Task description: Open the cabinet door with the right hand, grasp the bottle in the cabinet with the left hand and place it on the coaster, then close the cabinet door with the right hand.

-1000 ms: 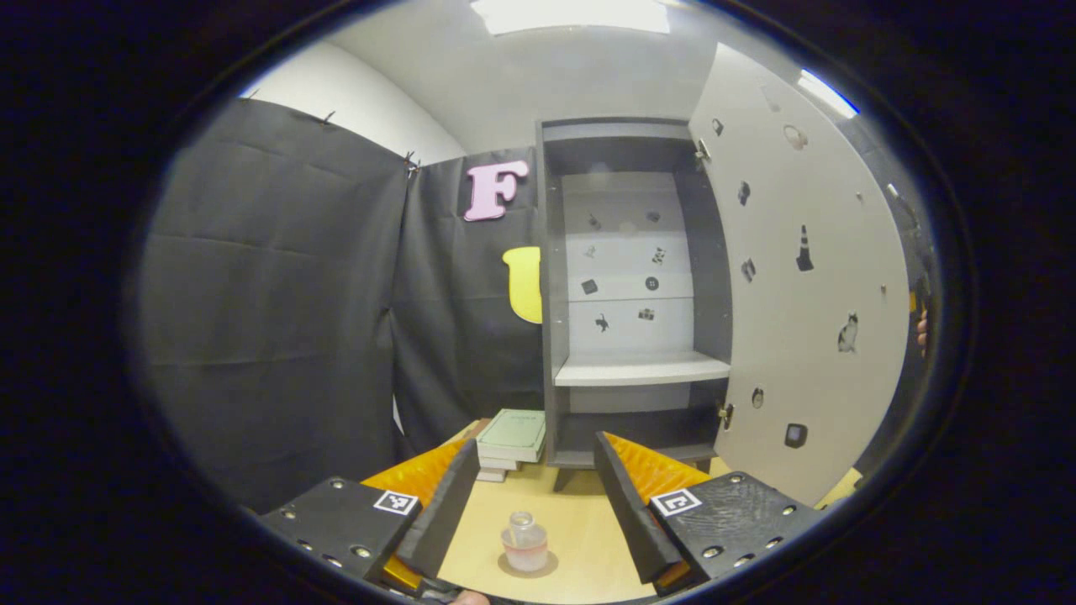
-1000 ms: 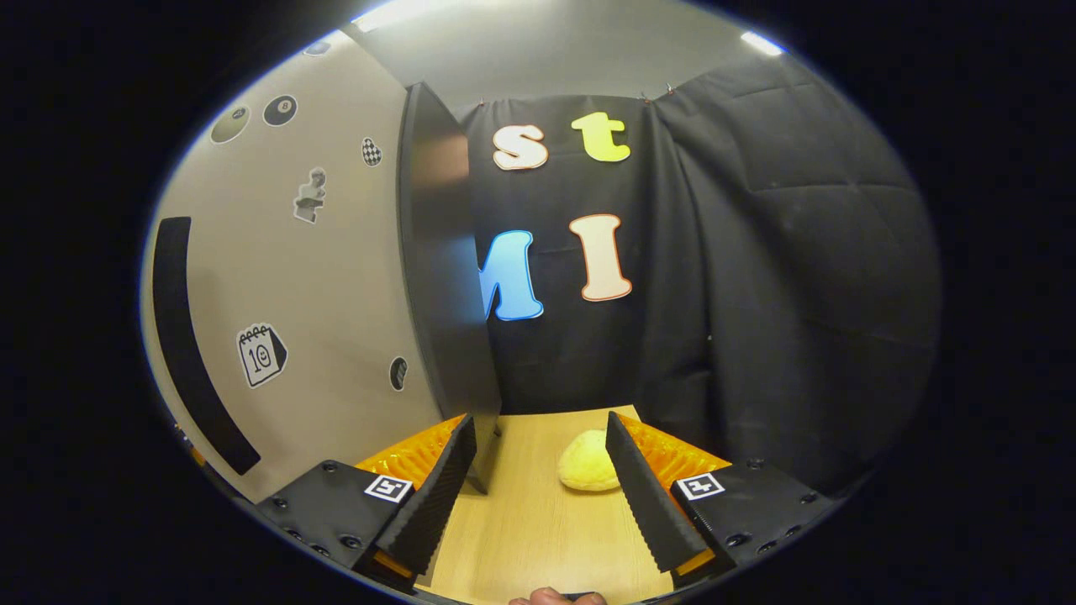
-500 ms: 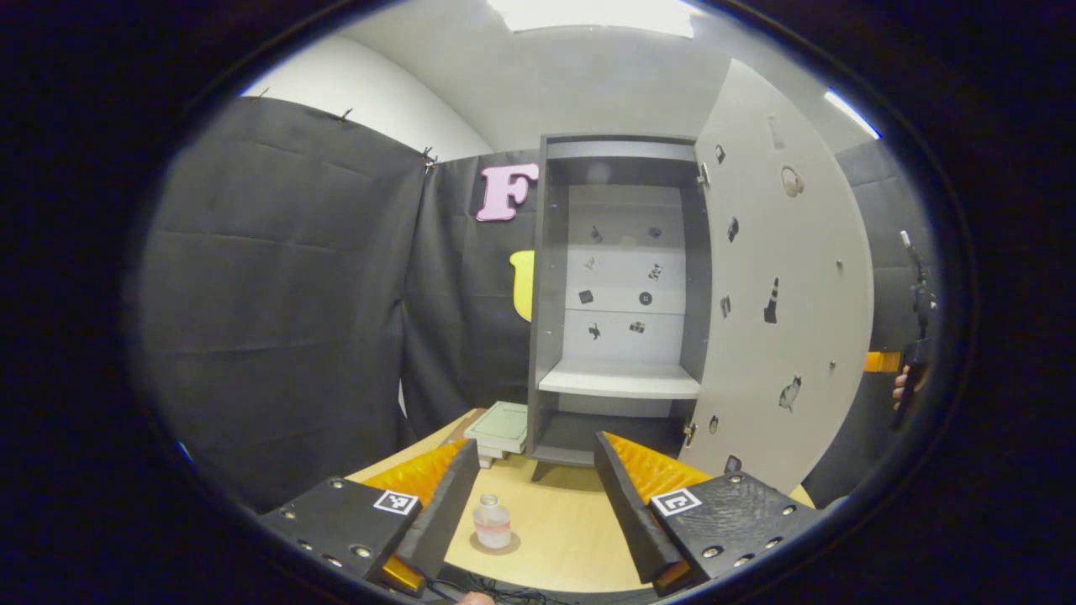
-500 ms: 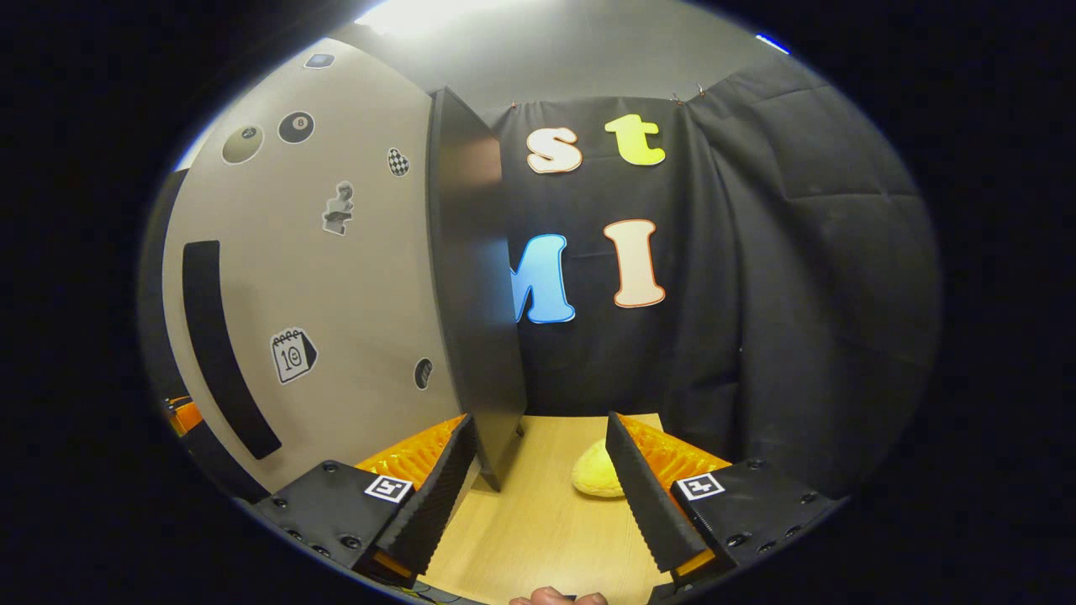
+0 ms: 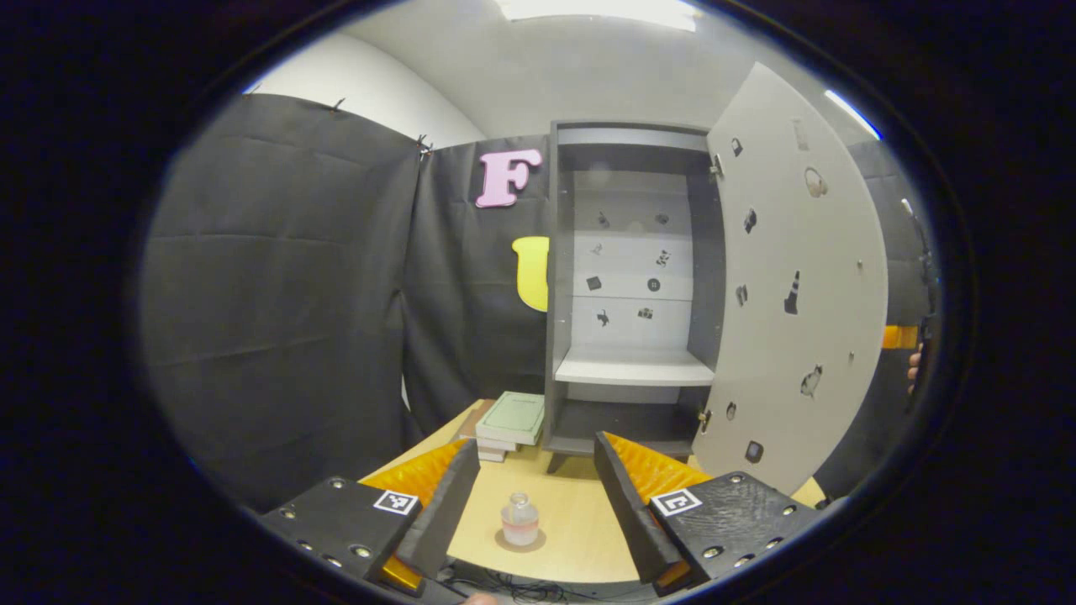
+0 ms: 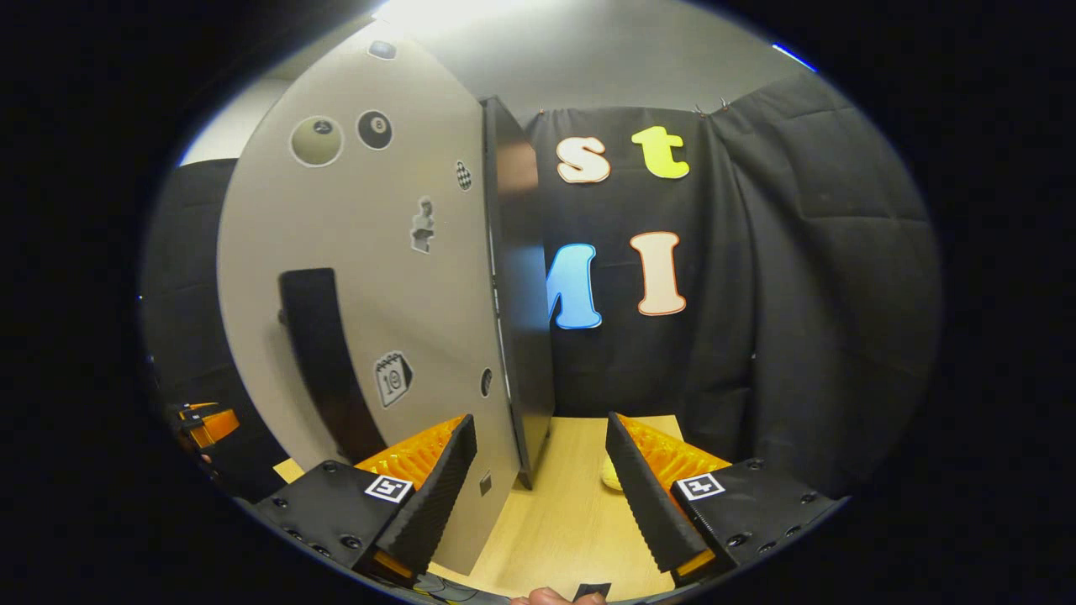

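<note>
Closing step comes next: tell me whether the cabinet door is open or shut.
Open. The cabinet door is swung wide to the right, exposing the shelf inside.

- Pale yellow rounded object (image 6: 611, 479) on the far wooden table: mostly hidden behind the right finger.
- Small stickers (image 5: 626, 260) on the grey cabinet's back panel: too small to tell.

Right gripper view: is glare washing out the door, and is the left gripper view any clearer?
Right gripper view: ceiling light blooms above the door, paling its top; stickers stay legible. Left gripper view: evenly lit, bottle sharp, fisheye bowing the door's edge.
</note>
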Available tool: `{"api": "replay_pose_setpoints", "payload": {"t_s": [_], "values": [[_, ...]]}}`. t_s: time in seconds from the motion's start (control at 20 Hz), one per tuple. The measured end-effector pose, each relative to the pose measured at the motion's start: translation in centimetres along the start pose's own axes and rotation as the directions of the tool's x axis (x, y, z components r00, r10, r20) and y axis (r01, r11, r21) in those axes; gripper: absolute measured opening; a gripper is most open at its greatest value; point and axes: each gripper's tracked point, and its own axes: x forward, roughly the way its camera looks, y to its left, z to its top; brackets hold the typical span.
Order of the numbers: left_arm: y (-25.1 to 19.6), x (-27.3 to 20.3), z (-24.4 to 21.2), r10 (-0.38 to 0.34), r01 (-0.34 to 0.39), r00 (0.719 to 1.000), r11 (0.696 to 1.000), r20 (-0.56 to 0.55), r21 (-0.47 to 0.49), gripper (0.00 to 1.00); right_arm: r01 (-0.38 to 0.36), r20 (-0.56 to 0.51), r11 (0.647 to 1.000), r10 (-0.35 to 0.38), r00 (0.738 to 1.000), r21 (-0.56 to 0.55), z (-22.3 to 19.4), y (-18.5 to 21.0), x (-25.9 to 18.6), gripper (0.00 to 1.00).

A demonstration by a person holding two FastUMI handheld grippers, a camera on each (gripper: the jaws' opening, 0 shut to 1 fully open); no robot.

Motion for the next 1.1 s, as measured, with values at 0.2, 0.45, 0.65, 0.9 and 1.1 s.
{"api": "replay_pose_setpoints", "payload": {"t_s": [0.2,0.45,0.65,0.9,1.1], "values": [[2.8,1.1,-0.8,-0.048,0.048,0.999,0.999,-0.01,-0.021,0.83,0.053,0.005,0.998,-0.053,0.999,-0.016,0.3,1.9,-1.2,0.92],[6.9,1.8,-0.8,-0.066,0.065,0.998,0.996,-0.009,-0.057,0.83,0.104,0.034,0.994,-0.102,0.994,-0.034,1.4,3.3,-1.5,0.95],[10.3,1.9,-1.5,-0.061,0.06,0.998,0.996,-0.019,-0.067,0.82,0.079,0.035,0.996,-0.078,0.996,-0.03,1.0,7.3,-1.3,0.96],[13.5,1.7,-2.9,-0.055,0.052,0.998,0.995,-0.035,-0.082,0.82,0.031,0.045,0.998,-0.029,0.999,-0.062,1.0,13.4,0.4,1.0],[15.1,1.7,-3.6,-0.05,0.046,0.998,0.994,-0.04,-0.096,0.83,-0.017,0.029,0.999,0.018,0.999,-0.031,0.9,17.5,2.6,0.95]]}}
